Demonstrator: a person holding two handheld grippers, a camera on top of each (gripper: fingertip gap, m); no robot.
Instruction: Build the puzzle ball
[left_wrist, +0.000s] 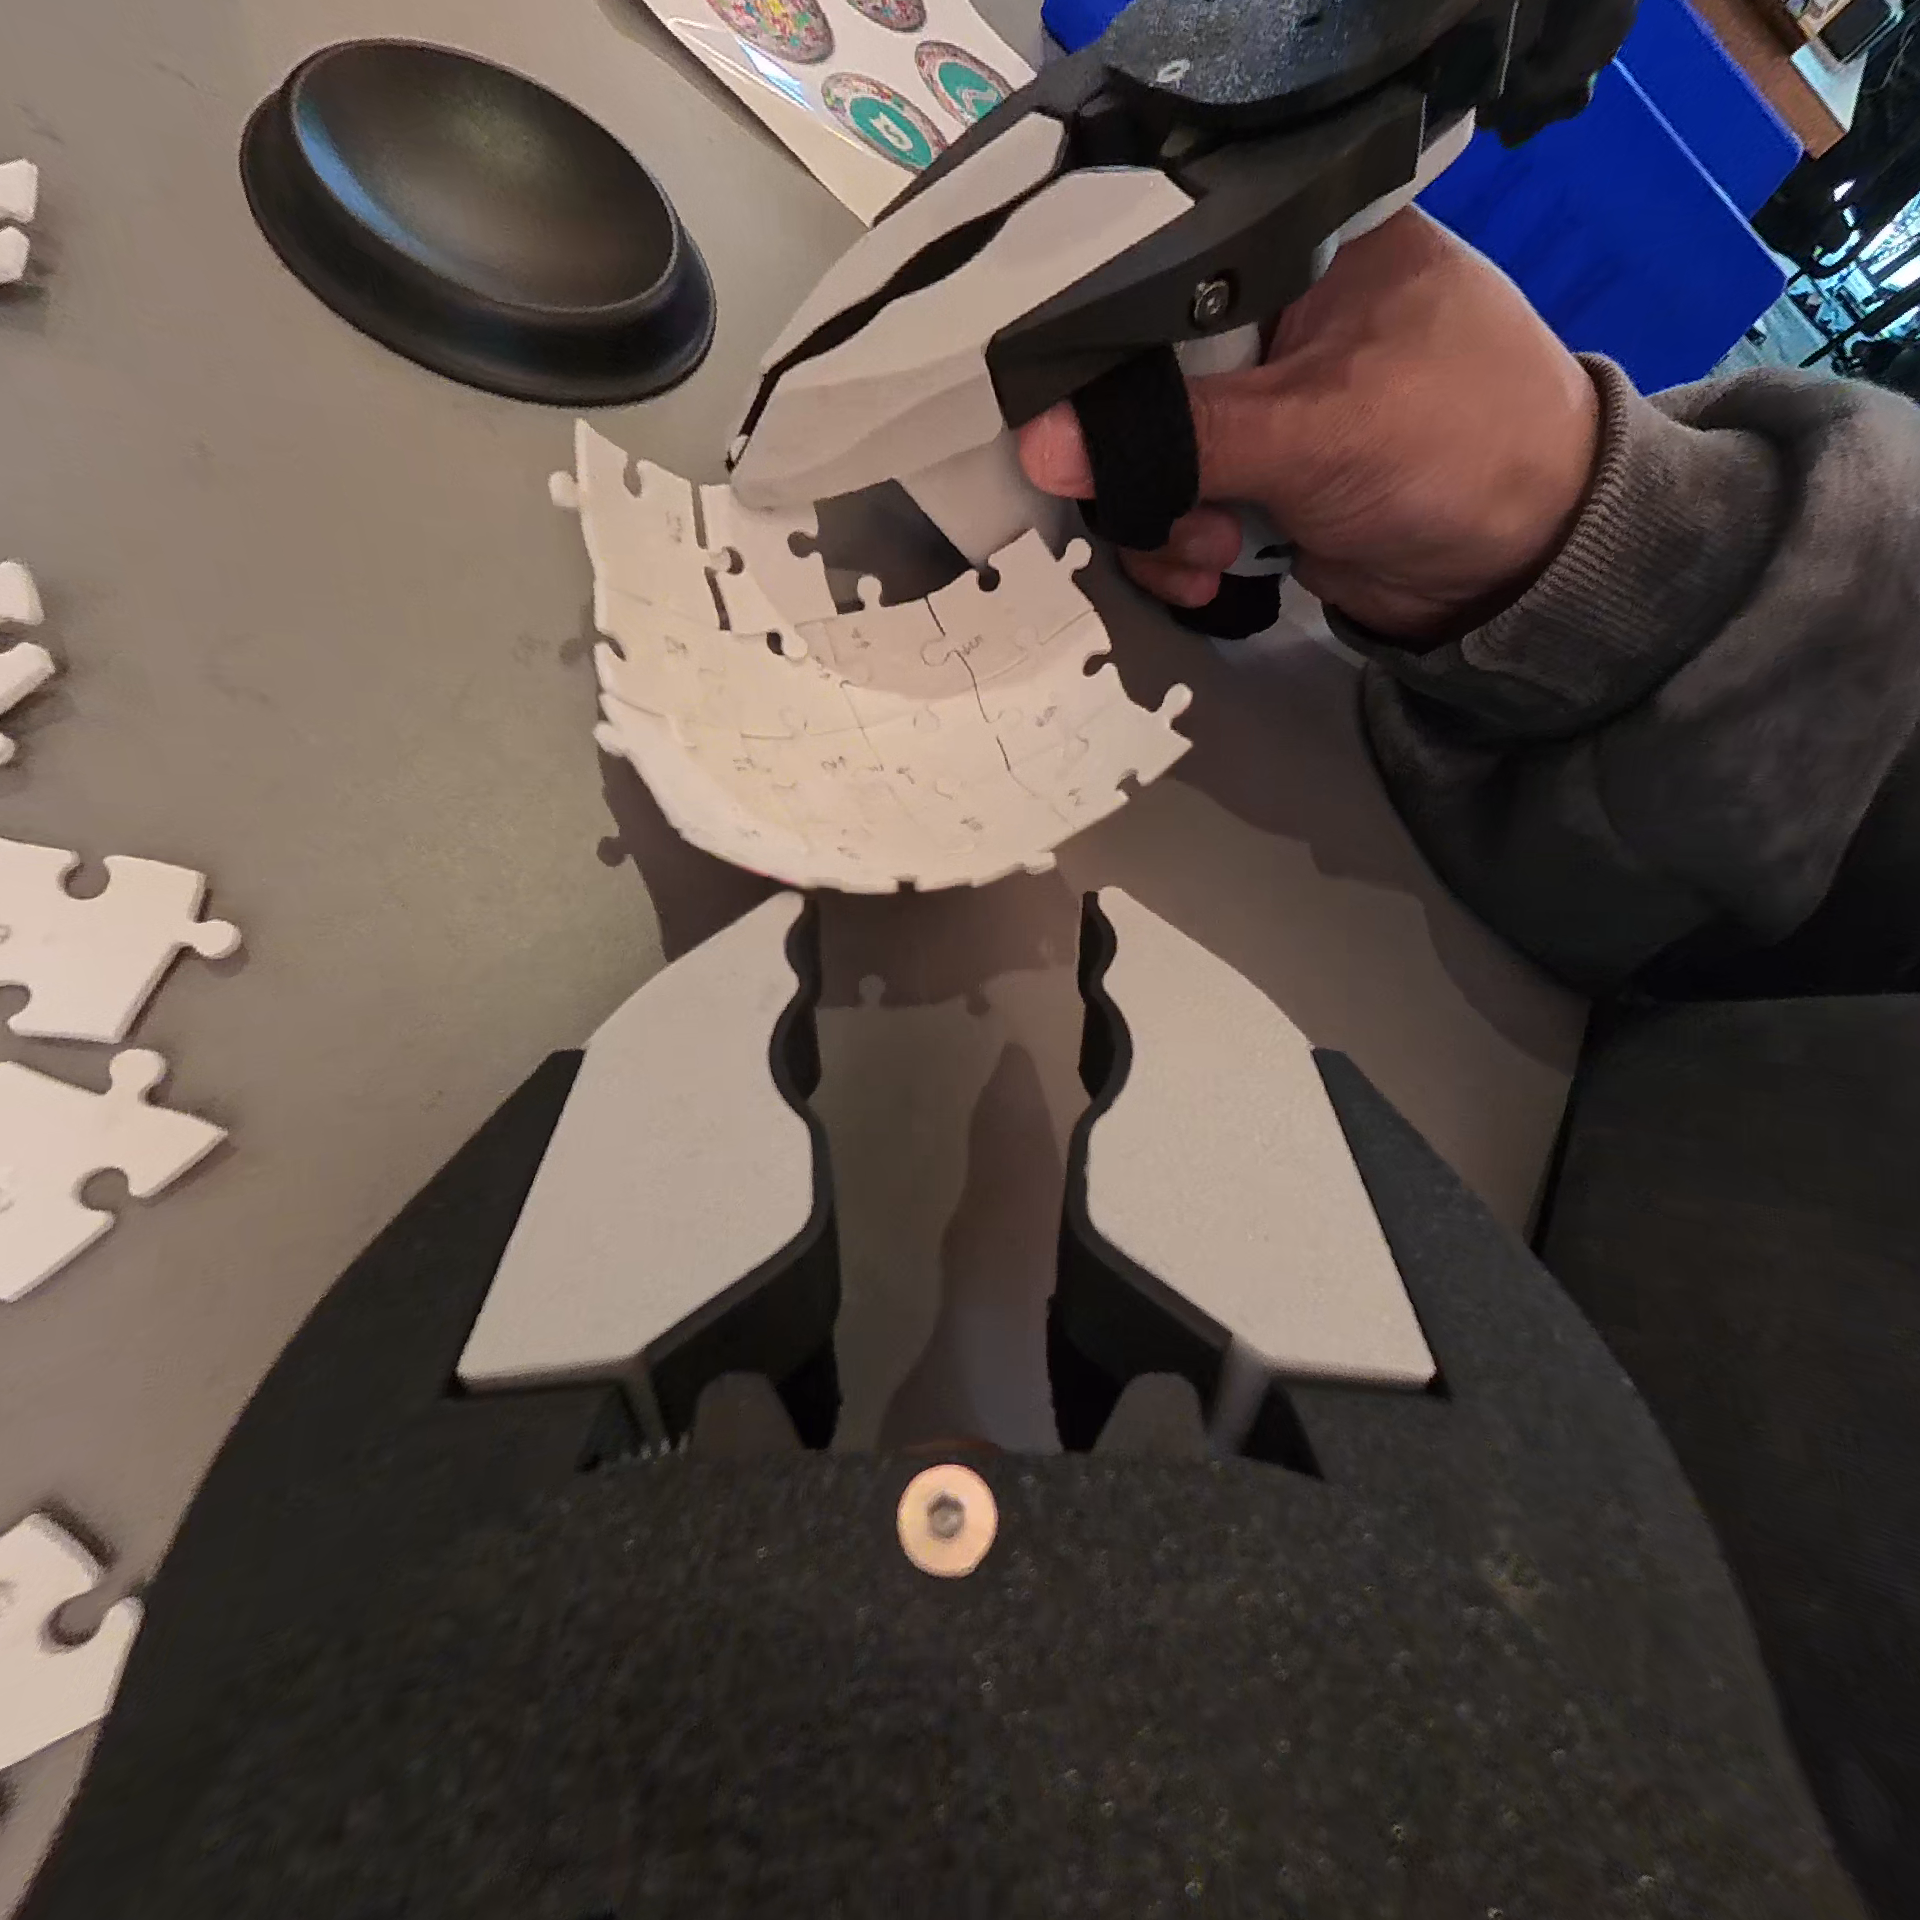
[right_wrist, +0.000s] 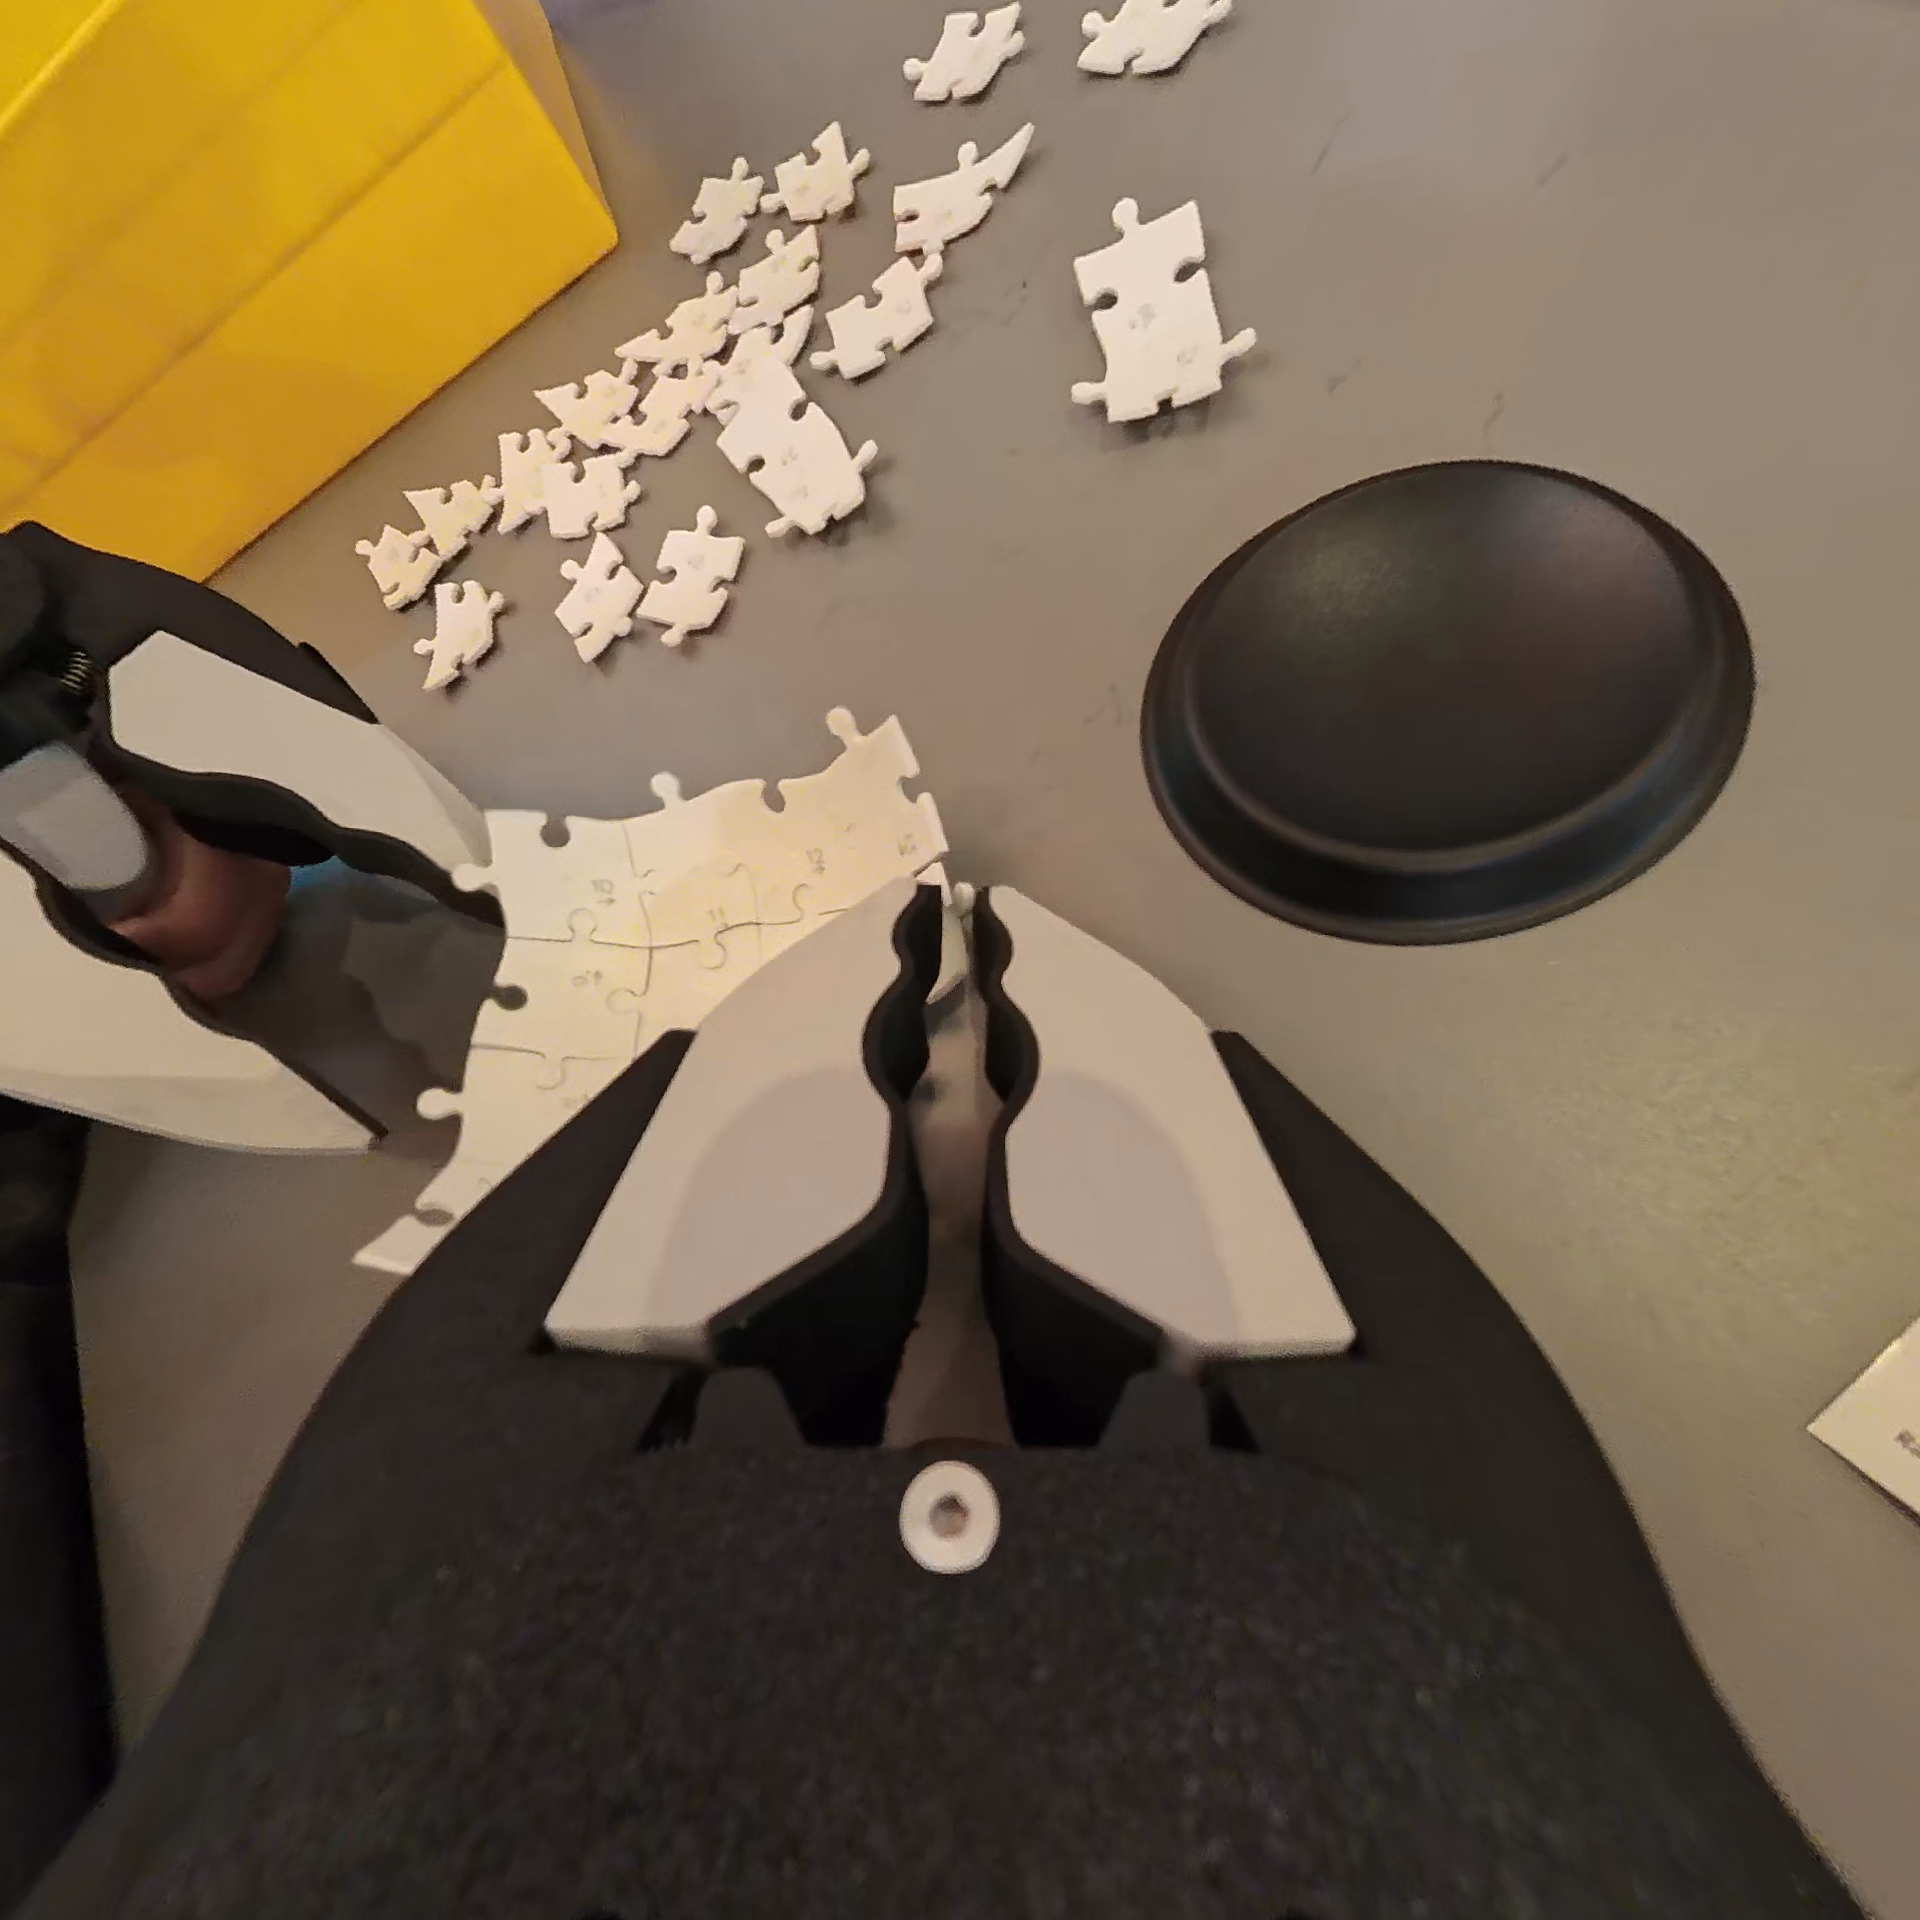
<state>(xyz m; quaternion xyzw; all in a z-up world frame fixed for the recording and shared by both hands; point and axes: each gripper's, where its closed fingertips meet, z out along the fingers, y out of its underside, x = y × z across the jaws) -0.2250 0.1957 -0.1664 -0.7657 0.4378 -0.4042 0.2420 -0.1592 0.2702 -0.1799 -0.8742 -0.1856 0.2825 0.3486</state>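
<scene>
Right gripper (right_wrist: 951, 904) pinches puzzle shell (right_wrist: 644, 914) — black dish (right_wrist: 1455, 707) beside.

office or lab workspace: grey table (right_wrist: 1455, 1143), yellow box (right_wrist: 260, 239), blue partition (left_wrist: 1621, 197), desks and chairs blurred in background.

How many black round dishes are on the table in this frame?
1. The black dish sits on the grey table, right of the puzzle shell in the right wrist view. Others could lie outside both views.
</scene>
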